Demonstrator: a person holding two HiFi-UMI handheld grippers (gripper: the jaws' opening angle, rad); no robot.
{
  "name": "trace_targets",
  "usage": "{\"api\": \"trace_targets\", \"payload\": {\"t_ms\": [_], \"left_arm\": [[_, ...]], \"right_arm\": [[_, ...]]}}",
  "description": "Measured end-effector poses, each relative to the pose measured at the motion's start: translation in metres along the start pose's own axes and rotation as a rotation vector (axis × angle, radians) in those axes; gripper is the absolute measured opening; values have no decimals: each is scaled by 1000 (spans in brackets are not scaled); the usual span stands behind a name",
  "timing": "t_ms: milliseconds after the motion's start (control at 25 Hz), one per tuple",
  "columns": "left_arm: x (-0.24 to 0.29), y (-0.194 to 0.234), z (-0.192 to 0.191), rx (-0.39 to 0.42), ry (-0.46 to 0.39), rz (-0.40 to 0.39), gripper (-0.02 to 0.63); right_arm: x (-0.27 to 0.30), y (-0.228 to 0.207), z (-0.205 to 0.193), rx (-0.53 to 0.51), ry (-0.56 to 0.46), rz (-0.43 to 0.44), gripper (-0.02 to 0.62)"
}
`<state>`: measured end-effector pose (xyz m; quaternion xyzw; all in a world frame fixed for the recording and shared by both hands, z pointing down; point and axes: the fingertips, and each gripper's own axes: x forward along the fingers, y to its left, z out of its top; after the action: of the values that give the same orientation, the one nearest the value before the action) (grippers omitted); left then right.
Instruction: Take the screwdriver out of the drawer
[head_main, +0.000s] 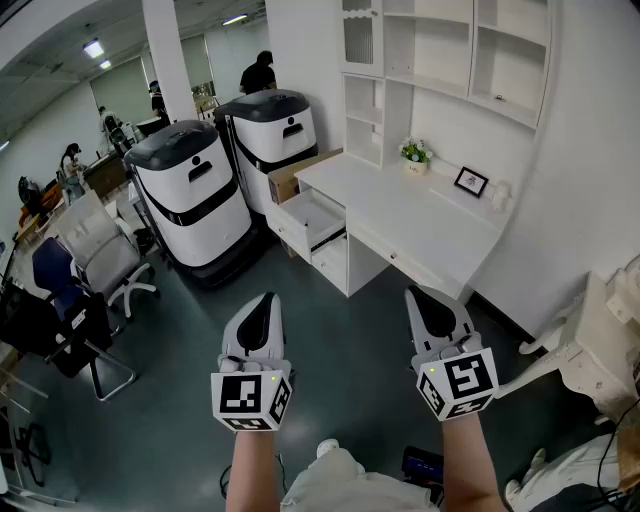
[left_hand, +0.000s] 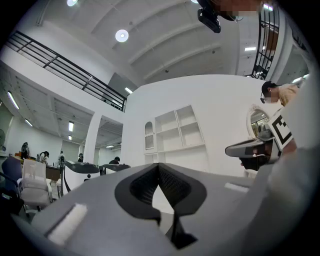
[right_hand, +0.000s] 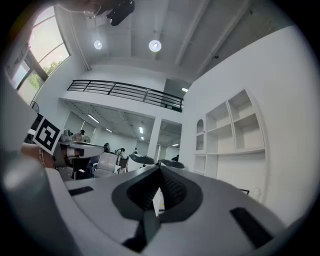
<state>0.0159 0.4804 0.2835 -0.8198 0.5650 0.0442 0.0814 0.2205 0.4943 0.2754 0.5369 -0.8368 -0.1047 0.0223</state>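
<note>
Up front, side by side: left hand-held gripper (head_main: 262, 303) and right hand-held gripper (head_main: 428, 300), jaws pressed together on each, gripping nothing. Well ahead sits the white worktop (head_main: 400, 205), its top drawer (head_main: 312, 218) standing open; any screwdriver inside is too small to make out.

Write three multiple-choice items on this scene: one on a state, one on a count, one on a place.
1. The desk has its upper drawer: A shut; B open; C missing.
2. Count of white machines with black tops beside the desk: A one; B two; C four.
3. The potted plant stands: A in the drawer; B on a machine; C on the desk.
Answers: B, it juts from the desk front; B, two stand side by side; C, it sits on the desktop.
</note>
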Motion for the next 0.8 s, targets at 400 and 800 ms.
{"api": "trace_targets", "payload": {"t_ms": [400, 800], "left_arm": [[38, 18, -4, -15, -7, 21, 8], [116, 50, -31, -28, 16, 36, 8]], "right_arm": [[28, -26, -10, 28, -9, -29, 6], [105, -59, -32, 39, -14, -25, 6]]}}
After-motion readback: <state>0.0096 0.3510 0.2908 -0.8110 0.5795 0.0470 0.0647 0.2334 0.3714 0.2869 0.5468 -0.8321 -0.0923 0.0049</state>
